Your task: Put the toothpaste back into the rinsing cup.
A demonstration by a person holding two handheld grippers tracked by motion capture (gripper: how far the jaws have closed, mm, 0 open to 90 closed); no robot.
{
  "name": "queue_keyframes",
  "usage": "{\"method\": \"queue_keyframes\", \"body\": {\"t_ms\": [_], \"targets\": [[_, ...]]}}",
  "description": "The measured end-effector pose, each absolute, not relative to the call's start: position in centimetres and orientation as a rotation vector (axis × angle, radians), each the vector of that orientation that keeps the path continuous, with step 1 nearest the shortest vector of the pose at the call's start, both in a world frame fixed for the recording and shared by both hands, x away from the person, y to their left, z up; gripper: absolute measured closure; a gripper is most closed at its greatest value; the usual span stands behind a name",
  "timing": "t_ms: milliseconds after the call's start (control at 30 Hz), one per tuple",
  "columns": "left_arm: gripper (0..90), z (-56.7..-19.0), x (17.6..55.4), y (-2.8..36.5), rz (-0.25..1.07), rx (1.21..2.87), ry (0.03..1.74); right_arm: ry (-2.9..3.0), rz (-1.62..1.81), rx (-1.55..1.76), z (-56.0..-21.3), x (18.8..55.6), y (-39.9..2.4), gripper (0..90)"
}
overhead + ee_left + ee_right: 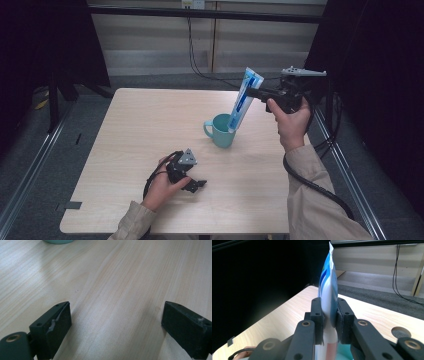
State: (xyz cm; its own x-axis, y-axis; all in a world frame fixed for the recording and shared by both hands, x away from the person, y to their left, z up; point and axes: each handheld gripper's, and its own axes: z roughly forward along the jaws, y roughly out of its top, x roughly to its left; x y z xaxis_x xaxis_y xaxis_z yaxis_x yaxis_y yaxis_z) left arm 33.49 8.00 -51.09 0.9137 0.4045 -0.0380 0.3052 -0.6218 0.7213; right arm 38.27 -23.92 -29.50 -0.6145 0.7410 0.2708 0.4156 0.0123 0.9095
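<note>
A blue and white toothpaste tube point(243, 100) stands tilted, its lower end at the mouth of a teal mug point(220, 132) on the wooden table point(125, 150). My right gripper point(252, 92) is shut on the tube's upper half, coming in from the right. In the right gripper view both pads press the tube point(328, 285) flat, with my right gripper point(329, 312) above the teal mug point(343, 351). My left gripper point(197, 185) rests low on the table near the front, open. Bare wood lies between the jaws of my left gripper point(116, 315); the mug's base point(58, 241) is far ahead.
Dark frame posts and black curtains flank the table on both sides. Cables hang down the back wall point(192, 55). A round hole point(400, 332) sits in the tabletop near one corner. A thick black cable point(310, 185) trails from the right gripper along the sleeve.
</note>
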Motion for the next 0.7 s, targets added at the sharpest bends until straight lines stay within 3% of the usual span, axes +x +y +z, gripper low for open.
{"method": "queue_keyframes", "body": {"t_ms": [700], "targets": [[8.2, -51.1, 33.5, 8.0, 0.161, 2.288, 0.493, 1.936, 1.616, 1.212, -28.7, 39.8, -23.6, 78.3]]}}
